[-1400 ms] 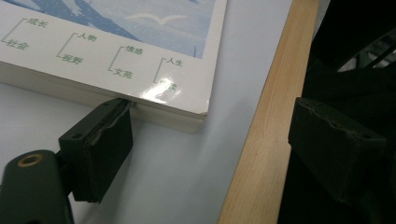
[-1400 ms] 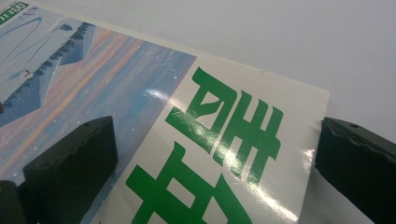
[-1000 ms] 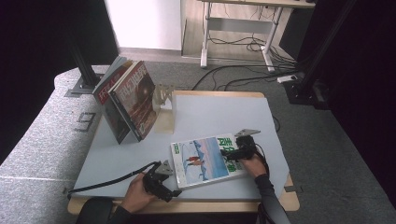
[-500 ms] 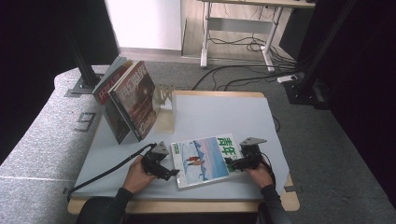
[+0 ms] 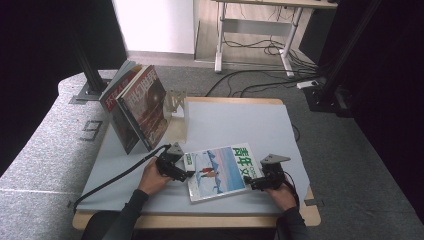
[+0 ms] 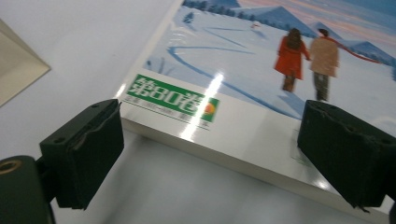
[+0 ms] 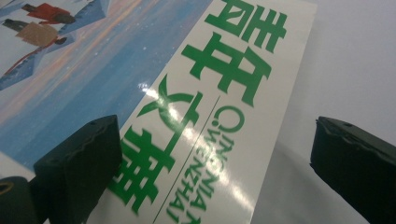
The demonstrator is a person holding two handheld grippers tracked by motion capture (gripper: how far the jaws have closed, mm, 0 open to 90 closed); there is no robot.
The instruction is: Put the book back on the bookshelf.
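A magazine (image 5: 220, 170) with a snowy cover and green characters lies flat on the near part of the grey table (image 5: 230, 125). My left gripper (image 5: 181, 175) is at its left edge, open. In the left gripper view the magazine (image 6: 261, 60) has its near edge between the wide-apart pads (image 6: 84, 154) of the left gripper (image 6: 215, 158). My right gripper (image 5: 254, 184) is at the magazine's near right corner, open. In the right gripper view the right gripper (image 7: 219, 172) spans the title strip of the magazine (image 7: 187, 93), with one pad (image 7: 79, 168) above the cover.
Several books (image 5: 140, 107) lean upright at the table's far left against a pale wooden stand (image 5: 177, 107). A black cable (image 5: 115, 177) trails from the left gripper across the table's left side. The table's front edge is close behind both hands.
The left gripper has moved forward from the table's front edge to the magazine's left edge. The right gripper has slid toward the person along the right edge. The magazine has stayed put.
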